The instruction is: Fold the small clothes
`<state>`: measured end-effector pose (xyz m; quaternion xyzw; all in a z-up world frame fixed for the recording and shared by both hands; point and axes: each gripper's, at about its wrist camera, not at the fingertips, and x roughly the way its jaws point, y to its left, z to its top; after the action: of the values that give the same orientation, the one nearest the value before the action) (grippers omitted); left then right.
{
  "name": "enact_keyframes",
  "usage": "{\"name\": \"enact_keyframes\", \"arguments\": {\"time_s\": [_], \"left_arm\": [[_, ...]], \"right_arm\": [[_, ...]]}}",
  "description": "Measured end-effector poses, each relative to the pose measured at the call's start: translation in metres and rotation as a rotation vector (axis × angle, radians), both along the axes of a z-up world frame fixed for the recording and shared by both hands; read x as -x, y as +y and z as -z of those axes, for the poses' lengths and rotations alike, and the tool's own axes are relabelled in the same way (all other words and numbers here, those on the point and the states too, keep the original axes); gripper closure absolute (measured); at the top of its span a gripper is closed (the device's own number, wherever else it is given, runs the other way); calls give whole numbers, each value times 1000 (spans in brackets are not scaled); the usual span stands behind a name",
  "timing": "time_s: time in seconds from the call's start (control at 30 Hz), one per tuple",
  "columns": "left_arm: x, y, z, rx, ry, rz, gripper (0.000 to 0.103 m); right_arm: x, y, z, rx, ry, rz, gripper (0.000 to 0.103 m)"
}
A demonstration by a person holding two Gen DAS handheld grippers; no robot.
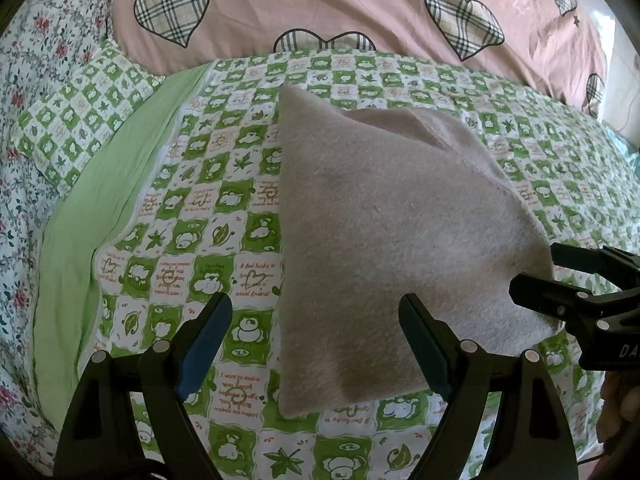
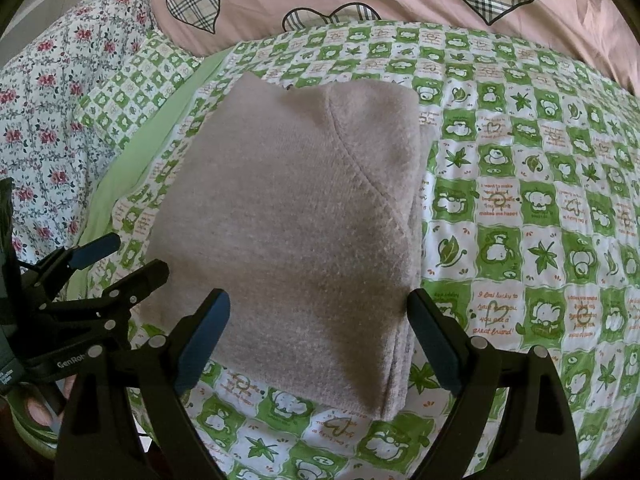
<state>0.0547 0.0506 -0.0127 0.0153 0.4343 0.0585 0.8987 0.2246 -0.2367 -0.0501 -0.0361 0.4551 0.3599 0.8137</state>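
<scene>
My left gripper [image 1: 316, 344] has its fingers spread wide with nothing between them, and my right gripper [image 2: 318, 344] is the same, fingers apart and bare. The grey knit garment [image 2: 288, 216] lies already folded into a compact stack on the green checked bedspread [image 2: 540, 216], roughly in the middle of it, with the pink heart quilt [image 1: 340, 4] along the bed's far edge and the floral bedding [image 1: 36, 92] off the left side. In the right wrist view the stack sits straight ahead of my right fingers, its near edge just beyond the tips, its layered fold edge running down the right side toward my right-hand finger. Its long axis runs away from me, toward the far edge of the bed. From the left wrist view the garment lies ahead and to the right, so my left fingers straddle only its left near corner, with bedspread under most of the gap. My right hand is the better centred of the two. I judge the folding nearly finished; any last fold or tidy would start from the near edge.
</scene>
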Motion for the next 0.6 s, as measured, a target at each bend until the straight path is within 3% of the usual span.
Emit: {"name": "enact_keyframes", "arguments": {"time_s": [0.6], "left_arm": [[0,-2,0,-2,-6,4,17]], "right_arm": [[-4,0,-5,-4,-6,-2,13]]}}
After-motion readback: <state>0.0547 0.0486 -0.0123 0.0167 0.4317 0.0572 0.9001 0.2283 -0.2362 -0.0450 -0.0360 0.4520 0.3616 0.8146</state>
